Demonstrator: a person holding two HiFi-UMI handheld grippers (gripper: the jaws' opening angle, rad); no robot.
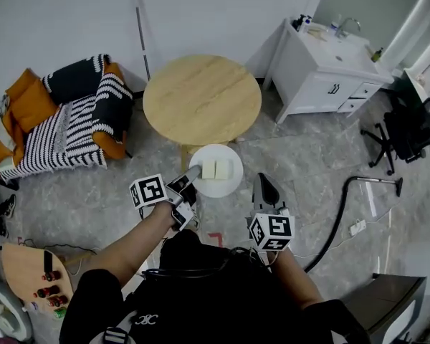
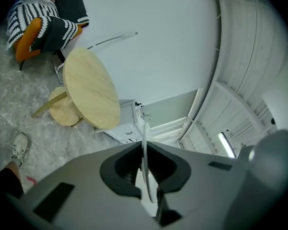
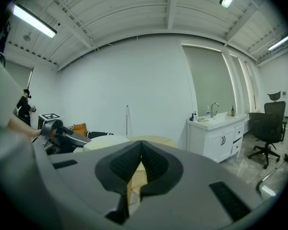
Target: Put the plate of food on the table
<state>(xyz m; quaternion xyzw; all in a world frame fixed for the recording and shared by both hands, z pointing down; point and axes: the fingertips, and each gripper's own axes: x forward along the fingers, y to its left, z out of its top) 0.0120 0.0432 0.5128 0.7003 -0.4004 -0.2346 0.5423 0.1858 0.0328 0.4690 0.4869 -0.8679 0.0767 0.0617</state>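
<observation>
While the white plate (image 1: pixel 224 189) was pinched at its rim by the left gripper (image 1: pixel 193 172), it was held just off the near edge of the round wooden table (image 1: pixel 201 99), with two pale food blocks (image 1: pixel 216 168) carried on it. The right gripper (image 1: pixel 265 185) was held near the plate, its jaws pressed together on nothing.

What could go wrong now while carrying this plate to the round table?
The left gripper pinches the plate by one edge only, so it may tilt and the food pieces could slide off. The plate hangs over the floor, short of the round table; a slip there would drop it. The right gripper gives no support.
</observation>
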